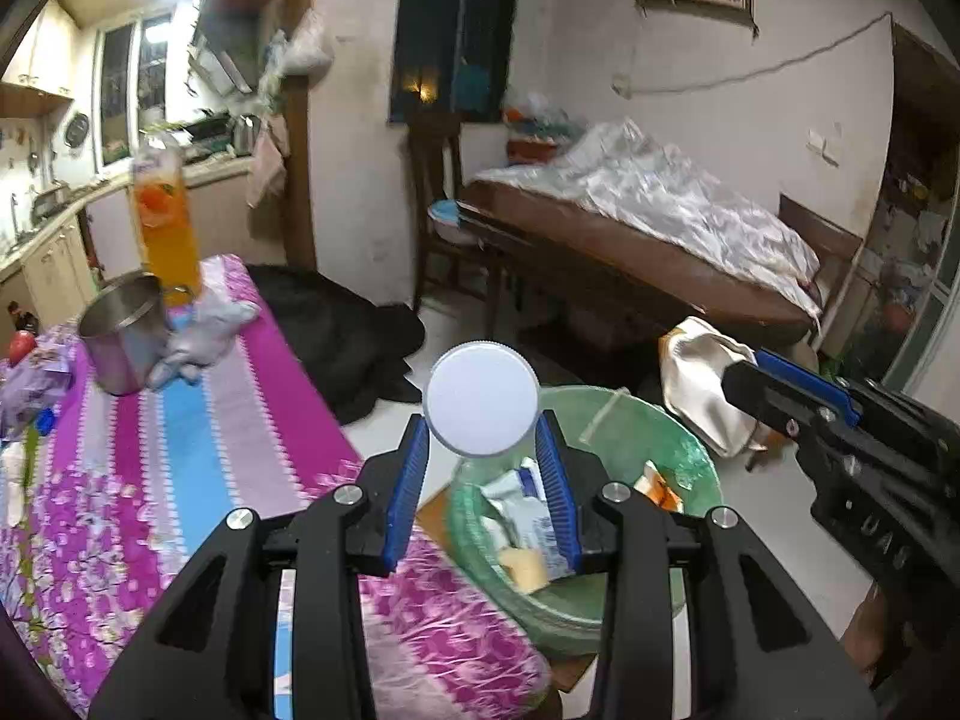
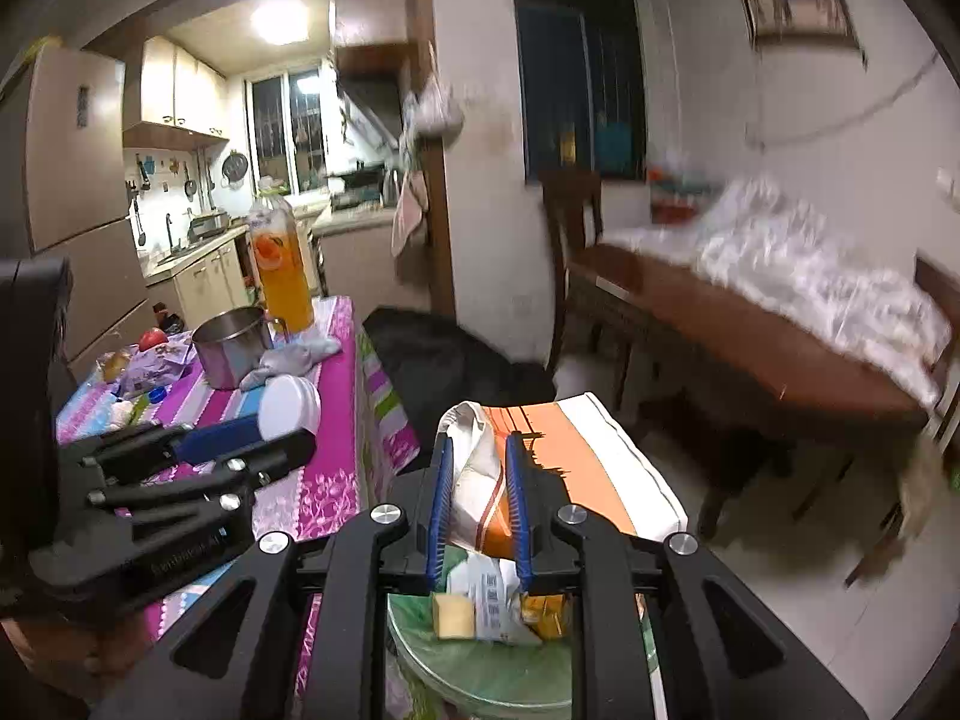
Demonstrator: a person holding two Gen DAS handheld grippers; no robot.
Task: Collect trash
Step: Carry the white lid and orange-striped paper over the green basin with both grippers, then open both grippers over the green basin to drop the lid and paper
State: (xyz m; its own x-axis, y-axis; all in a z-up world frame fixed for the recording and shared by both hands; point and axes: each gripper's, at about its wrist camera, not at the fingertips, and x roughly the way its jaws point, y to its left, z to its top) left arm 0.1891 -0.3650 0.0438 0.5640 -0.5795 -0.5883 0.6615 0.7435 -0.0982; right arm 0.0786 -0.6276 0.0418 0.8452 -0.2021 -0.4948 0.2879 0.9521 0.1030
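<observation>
My left gripper point(image 1: 483, 450) is shut on a white round lid or capped container point(image 1: 481, 399), held above the green-lined trash bin point(image 1: 630, 438) beside the table. The bin holds wrappers and scraps point(image 1: 522, 516). My right gripper point(image 2: 478, 468) is shut on a white and orange bag point(image 2: 576, 468), also over the bin point(image 2: 480, 672). The right gripper shows in the left wrist view point(image 1: 744, 387) with the bag point(image 1: 699, 381). The left gripper shows in the right wrist view point(image 2: 282, 438) with the white lid point(image 2: 289, 407).
A table with a pink striped cloth point(image 1: 210, 438) carries a steel pot point(image 1: 123, 333), an orange drink bottle point(image 1: 165, 222), a grey rag point(image 1: 204, 330) and wrappers point(image 1: 30, 384). A black heap point(image 1: 354, 330) lies on the floor. A wooden bed point(image 1: 630, 252) stands behind.
</observation>
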